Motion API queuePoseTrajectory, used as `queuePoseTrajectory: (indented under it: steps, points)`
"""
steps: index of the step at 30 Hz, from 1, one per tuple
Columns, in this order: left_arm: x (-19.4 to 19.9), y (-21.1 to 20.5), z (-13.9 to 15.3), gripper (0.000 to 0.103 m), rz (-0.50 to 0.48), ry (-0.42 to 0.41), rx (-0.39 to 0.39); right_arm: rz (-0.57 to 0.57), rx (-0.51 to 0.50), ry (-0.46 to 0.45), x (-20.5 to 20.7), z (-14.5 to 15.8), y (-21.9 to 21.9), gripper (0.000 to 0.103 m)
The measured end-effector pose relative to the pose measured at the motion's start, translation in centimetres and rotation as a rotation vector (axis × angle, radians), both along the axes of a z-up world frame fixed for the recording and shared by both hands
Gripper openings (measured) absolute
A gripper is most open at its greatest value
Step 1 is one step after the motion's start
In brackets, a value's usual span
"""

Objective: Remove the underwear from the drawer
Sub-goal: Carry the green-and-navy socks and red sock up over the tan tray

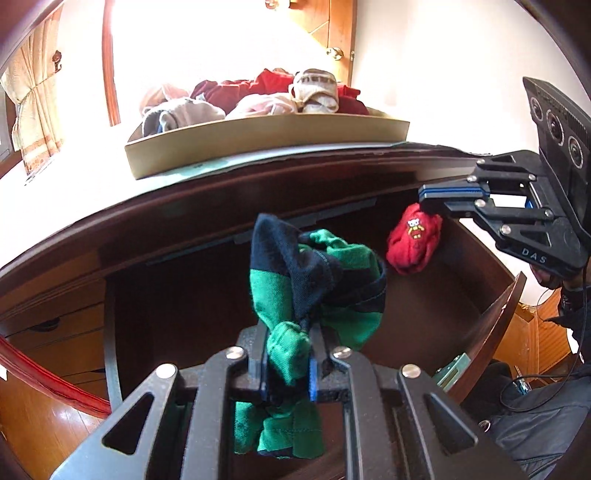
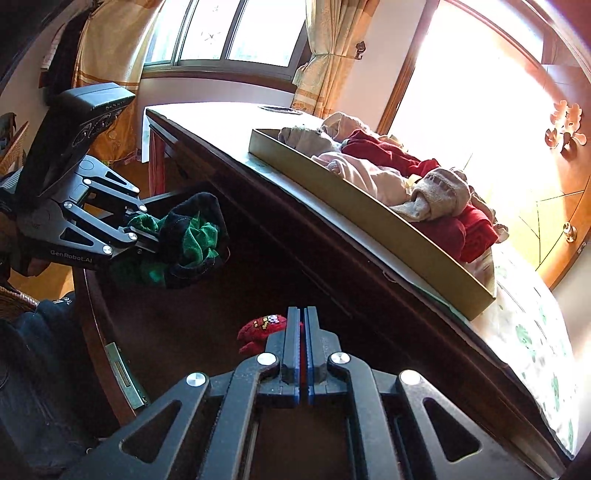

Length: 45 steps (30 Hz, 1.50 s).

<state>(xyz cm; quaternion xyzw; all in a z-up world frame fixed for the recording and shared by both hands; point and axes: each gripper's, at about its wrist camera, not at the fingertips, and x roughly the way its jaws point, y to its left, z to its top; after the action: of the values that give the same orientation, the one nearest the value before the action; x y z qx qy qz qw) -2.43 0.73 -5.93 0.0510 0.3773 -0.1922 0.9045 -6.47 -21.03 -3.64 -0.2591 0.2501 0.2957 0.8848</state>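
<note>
Left gripper (image 1: 287,363): jaws narrow, clamped on a bunched green and navy underwear (image 1: 314,280); the cloth bulges up past the fingertips and a fold hangs below them. It is held clear above the open drawer (image 1: 177,291), not touching its floor.

Right gripper (image 2: 303,334): jaws pressed nearly together, a thin strip of red cloth pinched between the pads. The red underwear (image 1: 413,245), with a small bear print, hangs from the fingertips, over the drawer's right side near its wall.

Drawer interior dark brown wood, floor bare in the part that shows.

Above it, on the dresser top (image 2: 207,140), a shallow tan tray (image 1: 258,142) holds a heap of folded garments (image 1: 258,96): red, pink, grey, beige.

Behind: curtains (image 2: 332,48) and window (image 2: 221,33), strong glare.
</note>
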Motion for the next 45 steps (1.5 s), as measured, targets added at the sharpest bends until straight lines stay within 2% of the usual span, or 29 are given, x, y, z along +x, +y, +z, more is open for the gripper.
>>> queuePoseTrajectory:
  steps: [7,21,35,45]
  points:
    - [-0.6,0.3,1.7,0.012,0.019,-0.056,-0.012,0.015,-0.005,-0.043,-0.5,1.0,0.9,0.003]
    - [-0.2,0.0,6.5,0.012,0.029,-0.166,-0.006,0.039,0.007,-0.139,-0.6,5.0,2.1,0.003]
    - [1.2,-0.9,9.0,0.012,0.03,-0.228,0.061,0.056,0.02,-0.195,-0.1,7.6,3.1,0.003]
    - [3.8,-1.2,10.9,0.012,0.034,-0.25,0.11,0.04,0.029,-0.228,2.0,9.8,3.2,0.003]
